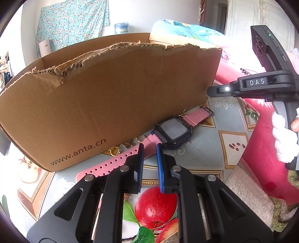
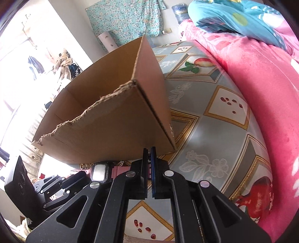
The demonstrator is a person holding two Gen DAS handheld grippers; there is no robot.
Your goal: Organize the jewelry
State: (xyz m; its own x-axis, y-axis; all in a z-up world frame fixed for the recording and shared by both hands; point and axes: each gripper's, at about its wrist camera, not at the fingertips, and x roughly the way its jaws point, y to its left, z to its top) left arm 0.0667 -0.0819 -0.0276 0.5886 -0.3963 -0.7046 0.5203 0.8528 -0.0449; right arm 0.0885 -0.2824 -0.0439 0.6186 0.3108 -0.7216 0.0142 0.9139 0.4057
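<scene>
A pink-strapped watch with a black square face lies on the table against the front wall of a torn cardboard box. Gold earrings lie by the box's base beside the strap. My left gripper is open, its fingers astride the strap just short of the watch face. My right gripper is shut on a thin chain, held near the box's right corner. It shows in the left wrist view, a fine chain hanging from its tip. The watch also shows in the right wrist view.
The table wears a grey oilcloth printed with fruit and gold diamonds. A pink blanket lies along the right, with a teal quilt behind. The box is open at the top with ragged edges. A fuzzy cream cloth lies at the table's right edge.
</scene>
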